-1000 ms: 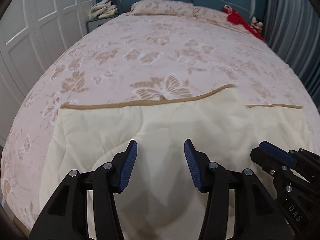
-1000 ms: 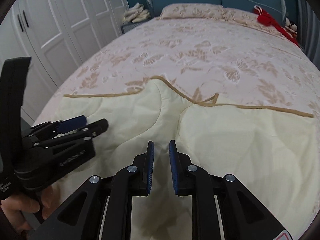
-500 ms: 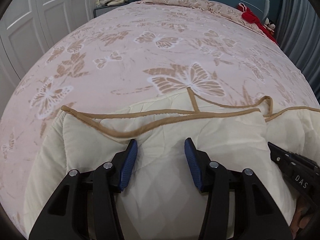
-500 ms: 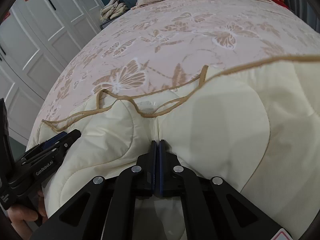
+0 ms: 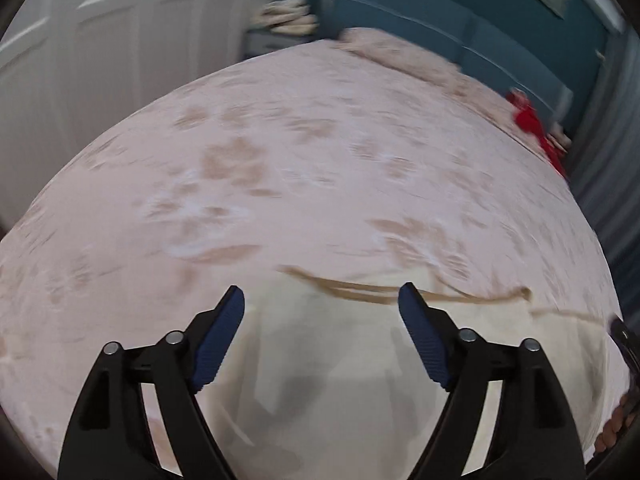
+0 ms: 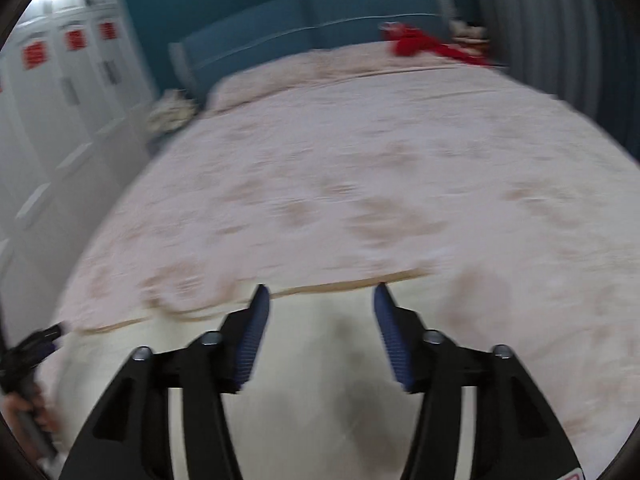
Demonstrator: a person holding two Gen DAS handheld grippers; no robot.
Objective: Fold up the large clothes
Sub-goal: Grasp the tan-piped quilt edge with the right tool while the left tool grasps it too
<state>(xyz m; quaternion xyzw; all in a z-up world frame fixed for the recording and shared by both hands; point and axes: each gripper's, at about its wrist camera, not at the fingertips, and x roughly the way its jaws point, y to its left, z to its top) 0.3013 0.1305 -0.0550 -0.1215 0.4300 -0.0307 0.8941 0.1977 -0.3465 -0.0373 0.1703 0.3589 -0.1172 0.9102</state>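
My left hand-held gripper (image 5: 320,312): jaws have just been opening; now wide apart, holding nothing.
My right hand-held gripper (image 6: 318,312): it was pinched tight on the cream quilt (image 5: 360,360) a moment ago; its jaws have just been opening, and the quilt is let go.
Quilt: folded over, lying on the bed (image 5: 320,160) at 6 o'clock in both views, its brown edge (image 6: 340,285) just past my fingertips.
What it means: I think this fold is laid down; another fold may come next.
Writing: red labels (image 6: 34,55) on the wardrobe doors at 10 o'clock, too blurry to read.
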